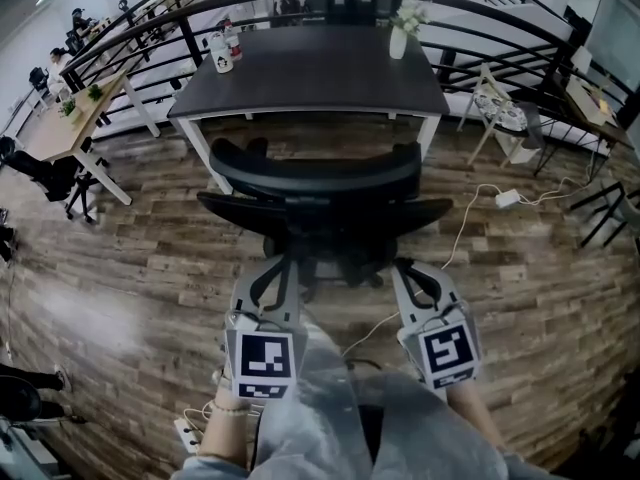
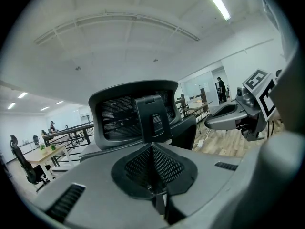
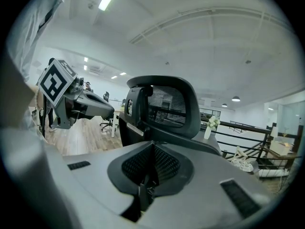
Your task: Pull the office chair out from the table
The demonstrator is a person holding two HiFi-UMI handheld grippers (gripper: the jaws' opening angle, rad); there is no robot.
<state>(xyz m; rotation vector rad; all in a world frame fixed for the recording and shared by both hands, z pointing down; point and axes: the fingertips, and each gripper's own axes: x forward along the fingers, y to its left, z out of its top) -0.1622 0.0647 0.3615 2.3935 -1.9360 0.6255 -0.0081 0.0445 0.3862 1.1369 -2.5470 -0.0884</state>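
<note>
Office chair (image 1: 320, 183) at table's (image 1: 310, 68) near edge; left gripper (image 1: 277, 271) and right gripper (image 1: 408, 273) just behind it, both closed, empty.

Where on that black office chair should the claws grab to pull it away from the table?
Probably the backrest, at its upper rim, coming from behind. The back faces the person, the rim looks thin enough to pinch between two jaws, and the table lies beyond it, so a straight pull backward should roll the chair clear.
</note>
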